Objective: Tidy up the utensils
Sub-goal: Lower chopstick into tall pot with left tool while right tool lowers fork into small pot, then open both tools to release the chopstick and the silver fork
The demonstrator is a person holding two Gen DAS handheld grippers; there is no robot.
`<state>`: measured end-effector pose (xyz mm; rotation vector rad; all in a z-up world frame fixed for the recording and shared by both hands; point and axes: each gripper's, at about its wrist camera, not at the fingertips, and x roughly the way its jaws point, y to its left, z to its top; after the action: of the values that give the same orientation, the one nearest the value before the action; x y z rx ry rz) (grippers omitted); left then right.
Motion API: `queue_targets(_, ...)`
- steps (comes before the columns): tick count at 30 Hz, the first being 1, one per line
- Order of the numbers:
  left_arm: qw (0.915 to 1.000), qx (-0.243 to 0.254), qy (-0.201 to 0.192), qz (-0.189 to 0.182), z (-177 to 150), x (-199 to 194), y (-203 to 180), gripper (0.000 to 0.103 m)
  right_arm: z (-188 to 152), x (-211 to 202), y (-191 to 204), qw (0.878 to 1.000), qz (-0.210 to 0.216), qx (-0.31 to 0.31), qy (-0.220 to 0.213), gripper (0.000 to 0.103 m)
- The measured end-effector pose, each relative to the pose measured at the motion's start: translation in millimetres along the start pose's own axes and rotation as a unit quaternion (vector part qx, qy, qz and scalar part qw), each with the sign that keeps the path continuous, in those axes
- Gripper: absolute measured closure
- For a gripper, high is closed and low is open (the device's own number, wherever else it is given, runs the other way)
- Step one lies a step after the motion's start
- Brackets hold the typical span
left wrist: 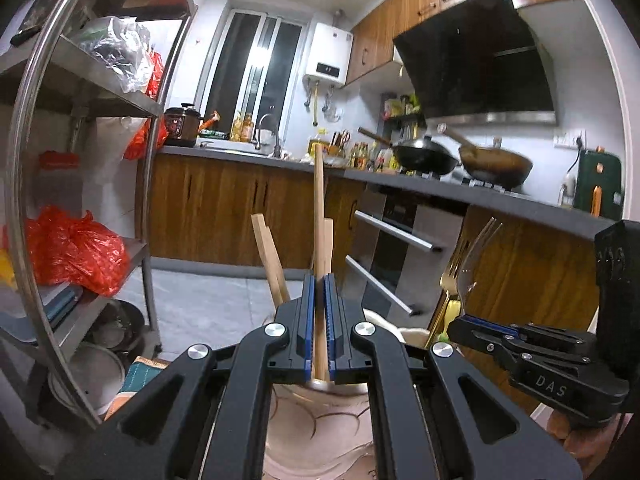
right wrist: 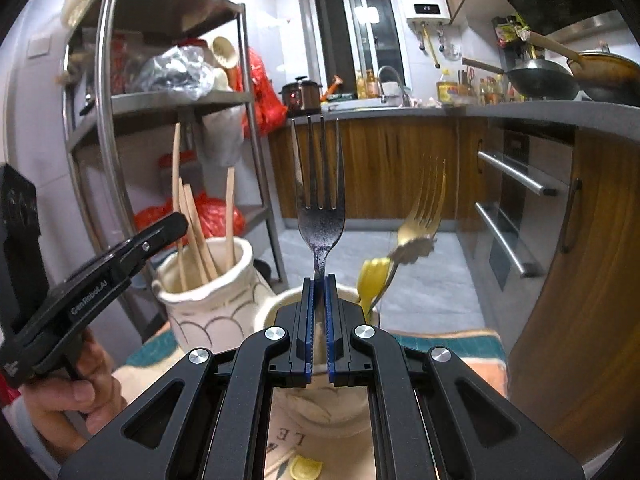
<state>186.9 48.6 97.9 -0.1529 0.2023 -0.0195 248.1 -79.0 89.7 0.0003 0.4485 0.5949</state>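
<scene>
My left gripper (left wrist: pixel 319 280) is shut on a wooden chopstick (left wrist: pixel 319 200), held upright over a cream ceramic jar (right wrist: pixel 212 300) that holds other wooden chopsticks (right wrist: pixel 196 224). My right gripper (right wrist: pixel 319 280) is shut on the handle of a dark metal fork (right wrist: pixel 320 200), tines up, over a second cream jar (right wrist: pixel 344 400). That jar holds a gold fork (right wrist: pixel 420 220) and a yellow-handled utensil (right wrist: pixel 372 280). The gold fork also shows in the left wrist view (left wrist: pixel 460 264). The right gripper's body (left wrist: pixel 540 356) appears at the right of the left wrist view.
A steel shelf rack (right wrist: pixel 120 100) with red bags stands at the left. A kitchen counter (left wrist: pixel 440 184) with woks (left wrist: pixel 424 156), bottles and a sink runs along the back. An oven with bar handles (right wrist: pixel 516 180) is at the right. The jars stand on a patterned cloth (right wrist: pixel 460 344).
</scene>
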Motion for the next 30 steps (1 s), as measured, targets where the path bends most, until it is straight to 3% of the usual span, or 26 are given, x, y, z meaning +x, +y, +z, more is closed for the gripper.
queue_targets(9, 0.9987, 0.040, 0.026, 0.018, -4.6, 6.3, -11.2, 0.098, -6.8, 10.3, 7.8, 1.000, -0.008, -0.013, 0.022, 0.097)
queue_targets(19, 0.9987, 0.040, 0.024, 0.021, -1.9, 1.8, -9.9, 0.096, -10.7, 15.5, 5.3, 0.999, -0.008, -0.006, 0.038, 0.096)
queue_targets(23, 0.9991, 0.036, 0.013, 0.017, 1.7, -7.4, -9.7, 0.073, -10.5, 9.7, 3.5, 0.999, -0.007, -0.005, 0.032, 0.087)
queue_targets(30, 0.9985, 0.054, 0.001, 0.010, 0.6, -30.3, -18.8, 0.055, -14.4, -8.5, 4.0, 1.000, -0.008, -0.009, 0.020, 0.081)
